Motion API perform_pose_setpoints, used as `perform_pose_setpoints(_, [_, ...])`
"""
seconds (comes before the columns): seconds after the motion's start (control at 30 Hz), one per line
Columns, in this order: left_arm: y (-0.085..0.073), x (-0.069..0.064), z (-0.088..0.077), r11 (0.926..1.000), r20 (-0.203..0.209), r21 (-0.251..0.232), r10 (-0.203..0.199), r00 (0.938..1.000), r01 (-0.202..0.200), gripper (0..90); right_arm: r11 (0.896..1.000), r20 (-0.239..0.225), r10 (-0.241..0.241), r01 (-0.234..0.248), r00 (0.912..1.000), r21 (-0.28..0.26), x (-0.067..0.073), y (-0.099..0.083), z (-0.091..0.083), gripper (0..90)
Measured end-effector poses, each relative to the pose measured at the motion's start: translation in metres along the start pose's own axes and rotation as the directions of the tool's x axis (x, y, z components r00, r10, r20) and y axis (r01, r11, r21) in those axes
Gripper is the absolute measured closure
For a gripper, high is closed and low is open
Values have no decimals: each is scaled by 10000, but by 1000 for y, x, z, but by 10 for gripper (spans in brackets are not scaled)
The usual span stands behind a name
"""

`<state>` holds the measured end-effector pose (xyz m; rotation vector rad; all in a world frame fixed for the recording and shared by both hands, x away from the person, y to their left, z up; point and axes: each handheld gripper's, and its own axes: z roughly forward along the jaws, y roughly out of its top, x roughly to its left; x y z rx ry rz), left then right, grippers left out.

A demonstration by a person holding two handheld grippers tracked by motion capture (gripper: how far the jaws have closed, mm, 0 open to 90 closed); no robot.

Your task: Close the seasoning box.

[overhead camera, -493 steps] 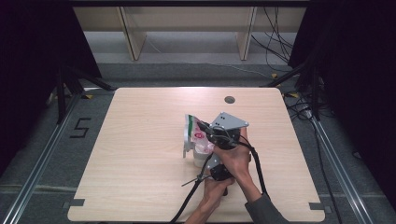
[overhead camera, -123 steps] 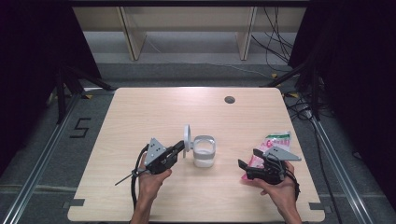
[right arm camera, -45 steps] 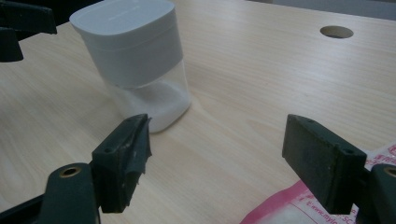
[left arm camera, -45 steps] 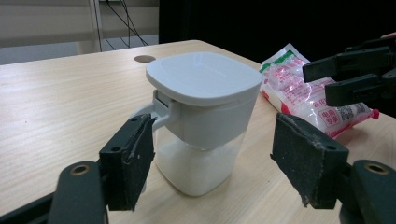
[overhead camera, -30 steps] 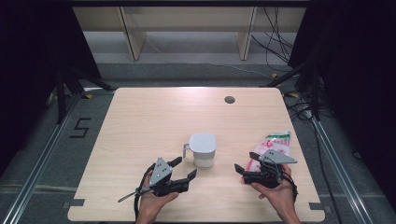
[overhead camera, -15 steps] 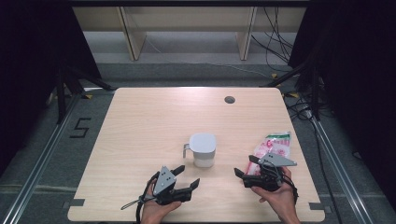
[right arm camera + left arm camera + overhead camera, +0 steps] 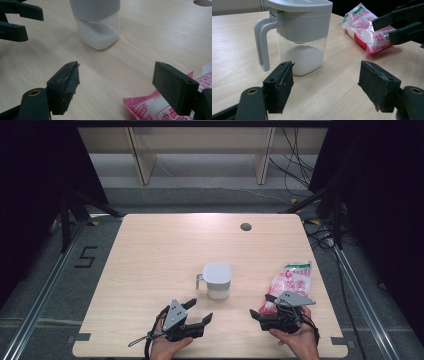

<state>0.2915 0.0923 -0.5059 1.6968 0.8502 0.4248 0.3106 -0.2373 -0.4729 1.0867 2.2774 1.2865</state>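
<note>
High view: lidded jug [image 7: 217, 280] mid-table [image 7: 160, 250]; pink bag [image 7: 290, 282] to its right. Left gripper [image 7: 197, 312] and right gripper [image 7: 261, 307] near front edge.

Left gripper view: jaws wide apart, empty; jug [image 7: 299, 37] ahead, white granules inside.

Right gripper view: jaws spread, empty; bag [image 7: 152, 107] just beside one jaw.

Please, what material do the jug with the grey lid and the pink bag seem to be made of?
The jug looks like plastic: a matte grey lid, collar and handle over a clear lower wall that shows white grains inside; the clear part could also be glass. The pink bag looks like thin glossy plastic film, crinkled and printed, with see-through patches.
</note>
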Motion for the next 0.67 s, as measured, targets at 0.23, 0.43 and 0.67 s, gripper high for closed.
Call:
perform_pose_setpoints(0.23, [0,1,0,10000,-74,21,-90,9999,90,265,10000,-74,-55,54,10000,-12,1,-1,1,222])
perform_pose_setpoints(0.43, [-1,2,0,10000,-44,95,-15,10000,15,264,10000,-26,-84,84,10000,0,1,-1,1,222])
perform_pose_setpoints(0.67, [-1,4,1,9999,32,100,-22,10000,22,264,9999,-115,-143,142,9998,-31,-1,-2,2,222])
